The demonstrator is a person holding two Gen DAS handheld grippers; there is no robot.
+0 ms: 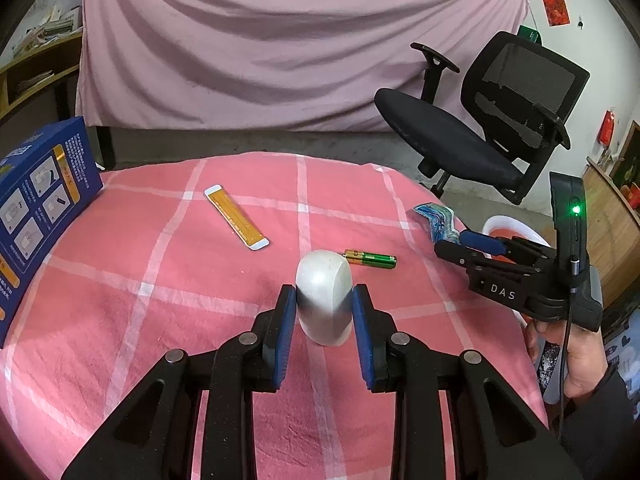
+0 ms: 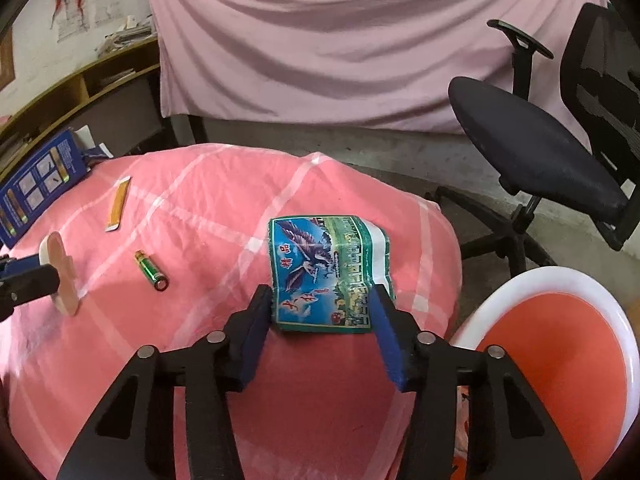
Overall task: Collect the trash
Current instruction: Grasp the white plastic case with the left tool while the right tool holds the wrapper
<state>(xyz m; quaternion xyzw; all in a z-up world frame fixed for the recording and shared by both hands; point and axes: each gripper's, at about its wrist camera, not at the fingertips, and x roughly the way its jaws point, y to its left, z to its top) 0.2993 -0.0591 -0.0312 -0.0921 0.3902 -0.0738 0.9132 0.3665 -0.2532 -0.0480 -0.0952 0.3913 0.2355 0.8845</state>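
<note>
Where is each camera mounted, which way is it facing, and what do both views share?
Left wrist: on the left gripper, looking forward and down over the pink cloth; its fingers grip a white shell; the right gripper and a hand show.
Right wrist: on the right gripper, fingers at a printed wrapper, bowl beside.
Shared: battery, orange strip, blue box, chair.

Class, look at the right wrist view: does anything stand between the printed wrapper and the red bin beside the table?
Nothing visible does. The printed wrapper sits between the right gripper's fingers near the table edge, and the red bin lies open just right of it, with only bare pink cloth between.
</note>
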